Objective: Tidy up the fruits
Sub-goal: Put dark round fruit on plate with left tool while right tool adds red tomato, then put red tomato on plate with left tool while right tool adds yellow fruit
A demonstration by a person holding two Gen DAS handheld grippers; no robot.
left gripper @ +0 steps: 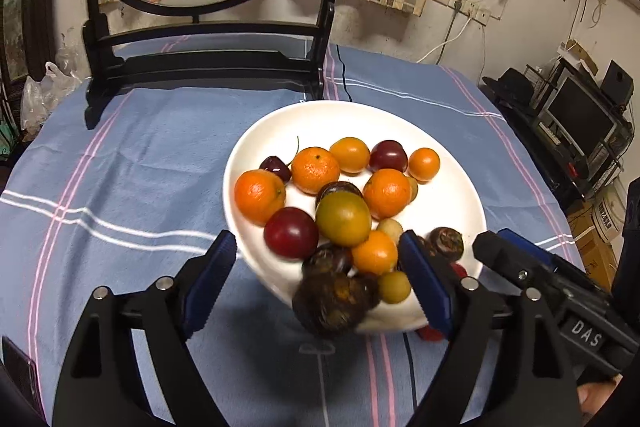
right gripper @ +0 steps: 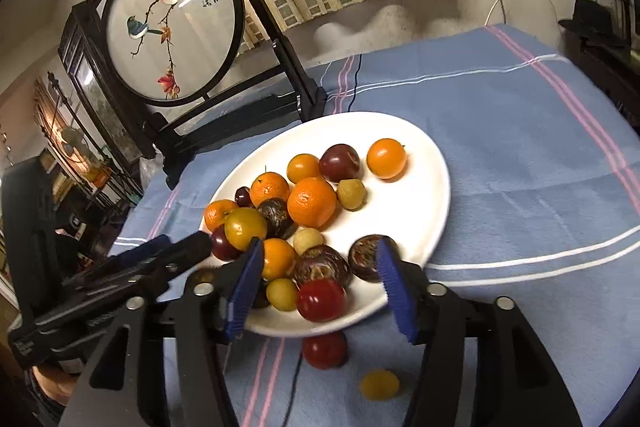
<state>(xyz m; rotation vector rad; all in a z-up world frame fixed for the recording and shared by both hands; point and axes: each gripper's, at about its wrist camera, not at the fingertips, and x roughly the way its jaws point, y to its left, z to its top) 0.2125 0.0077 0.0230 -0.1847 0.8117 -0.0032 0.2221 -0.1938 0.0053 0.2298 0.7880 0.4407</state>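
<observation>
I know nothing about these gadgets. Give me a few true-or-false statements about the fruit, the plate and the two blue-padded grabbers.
1. All the fruit lies on the white oval plate. False: a red round fruit and a small yellow fruit lie on the blue striped tablecloth beside it.
2. The right gripper clamps an orange. False: its jaws stand apart, with nothing pressed between them.
3. The left gripper is open. True.
4. A round embroidered bird screen in a dark frame stands behind the plate. True.
5. The plate is blue. False: it is white.
</observation>
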